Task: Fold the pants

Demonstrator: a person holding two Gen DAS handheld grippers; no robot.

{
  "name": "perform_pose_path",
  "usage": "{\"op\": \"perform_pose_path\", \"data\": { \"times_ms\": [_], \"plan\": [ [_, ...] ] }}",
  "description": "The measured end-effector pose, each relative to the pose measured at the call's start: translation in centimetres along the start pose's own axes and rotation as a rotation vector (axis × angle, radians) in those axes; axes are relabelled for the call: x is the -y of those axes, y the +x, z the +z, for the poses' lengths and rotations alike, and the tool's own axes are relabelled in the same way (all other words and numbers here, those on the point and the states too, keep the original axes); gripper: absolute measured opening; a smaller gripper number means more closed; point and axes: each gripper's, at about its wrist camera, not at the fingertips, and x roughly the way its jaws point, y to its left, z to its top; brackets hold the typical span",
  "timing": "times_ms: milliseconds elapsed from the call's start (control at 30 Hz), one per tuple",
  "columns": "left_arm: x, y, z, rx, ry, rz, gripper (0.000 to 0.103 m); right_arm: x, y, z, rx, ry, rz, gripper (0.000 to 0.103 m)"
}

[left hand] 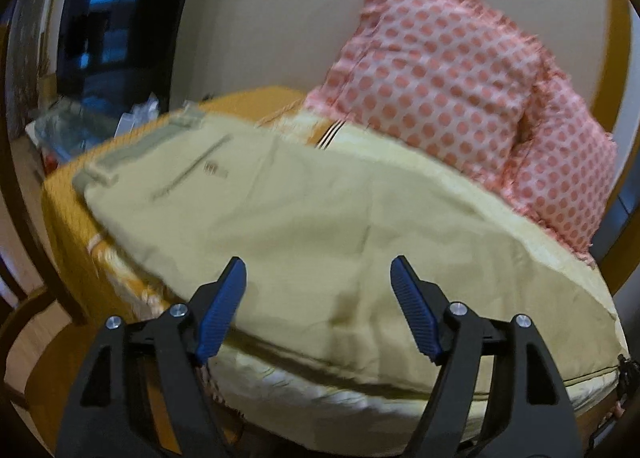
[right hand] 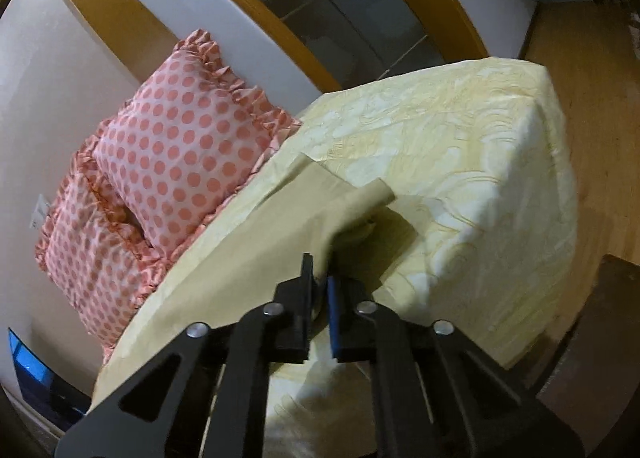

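Observation:
Pale khaki pants (left hand: 280,217) lie spread across the bed, waistband (left hand: 132,145) at the far left with a back pocket slit showing. My left gripper (left hand: 318,270) is open and empty, hovering just above the near part of the pants. In the right wrist view my right gripper (right hand: 320,282) is shut on the pants (right hand: 280,234) near the leg end and lifts the cloth off the bed; the hem (right hand: 376,193) curls over ahead of the fingers.
Two pink polka-dot pillows (left hand: 448,77) (right hand: 180,145) lean against the wall behind the pants. The yellow patterned bedspread (right hand: 480,161) covers the bed, whose corner drops off to a wooden floor (right hand: 600,137). An orange blanket (left hand: 68,225) hangs at the left edge.

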Motion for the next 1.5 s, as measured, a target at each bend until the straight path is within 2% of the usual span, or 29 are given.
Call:
{"op": "perform_pose_path", "data": {
  "times_ms": [133, 200, 267, 333, 400, 433, 500, 567, 600, 667, 700, 733, 800, 933, 1000, 1033, 1067, 1167, 1367, 1433, 1500],
  "plan": [
    [0.0, 0.3, -1.0, 0.019, 0.035, 0.01, 0.075, -6.9, 0.3, 1.2, 0.002, -0.147, 0.157, 0.004],
    [0.0, 0.4, -1.1, 0.028, 0.038, 0.011, 0.077, -12.5, 0.7, 0.8, -0.022, -0.247, 0.29, 0.004],
    [-0.1, 0.4, -1.1, 0.034, 0.031, 0.004, 0.078, -18.7, 1.3, -0.9, -0.076, -0.35, 0.436, 0.004],
    [-0.1, 0.3, -1.0, 0.038, 0.015, -0.002, 0.079, -25.1, 2.3, -4.5, -0.172, -0.452, 0.594, 0.004],
    [-0.4, 0.0, -0.9, 0.043, -0.013, -0.02, 0.079, -29.5, 3.2, -8.6, -0.277, -0.533, 0.695, 0.004],
    [-0.7, -0.3, -0.8, 0.047, -0.03, -0.032, 0.079, -32.1, 4.0, -12.1, -0.376, -0.606, 0.741, 0.005],
    [-1.2, -1.1, -0.7, 0.061, -0.053, -0.045, 0.079, -35.0, 5.0, -17.6, -0.547, -0.763, 0.733, 0.006],
    [-2.3, -2.1, -0.7, 0.089, -0.061, -0.009, 0.079, -36.1, 5.0, -23.0, -0.678, -0.934, 0.695, 0.006],
    [-2.8, -2.3, -0.7, 0.097, -0.064, 0.005, 0.081, -36.1, 4.5, -24.3, -0.691, -0.977, 0.7, 0.006],
    [-4.7, -2.6, -0.8, 0.11, -0.087, 0.051, 0.082, -35.9, 3.7, -25.1, -0.685, -0.991, 0.722, 0.013],
    [-5.5, -2.6, -0.9, 0.11, -0.103, 0.061, 0.082, -36.0, 3.6, -24.8, -0.67, -0.976, 0.728, 0.026],
    [-6.3, -2.5, -0.9, 0.111, -0.129, 0.07, 0.082, -35.9, 3.4, -24.4, -0.644, -0.953, 0.733, 0.051],
    [-7.8, -2.4, -0.8, 0.117, -0.181, 0.072, 0.082, -35.8, 3.6, -23.2, -0.594, -0.9, 0.745, 0.069],
    [-9.2, -2.3, -0.4, 0.148, -0.222, 0.088, 0.082, -35.6, 4.4, -23.0, -0.557, -0.823, 0.728, 0.067],
    [-9.9, -2.3, -0.1, 0.166, -0.236, 0.095, 0.082, -35.7, 4.6, -23.9, -0.515, -0.863, 0.634, 0.067],
    [-10.1, -2.2, 0.1, 0.169, -0.242, 0.102, 0.082, -35.8, 4.9, -24.7, -0.52, -0.915, 0.573, 0.067],
    [-10.5, -1.9, 0.3, 0.167, -0.247, 0.109, 0.082, -35.9, 5.6, -26.1, -0.573, -0.986, 0.512, 0.067],
    [-11.1, -1.0, 1.0, 0.16, -0.27, 0.109, 0.082, -35.7, 5.1, -27.6, -0.539, -1.069, 0.506, 0.069],
    [-10.8, 0.3, 1.8, 0.142, -0.258, 0.1, 0.083, -35.5, 6.0, -27.6, -0.539, -1.037, 0.541, 0.077],
    [-10.2, 0.6, 1.8, 0.134, -0.258, 0.073, 0.084, -35.6, 5.9, -27.6, -0.531, -1.038, 0.543, 0.08],
    [-9.7, 0.7, 1.6, 0.129, -0.297, 0.002, 0.084, -35.7, 5.3, -27.8, -0.522, -1.035, 0.547, 0.081]
  ]
}}
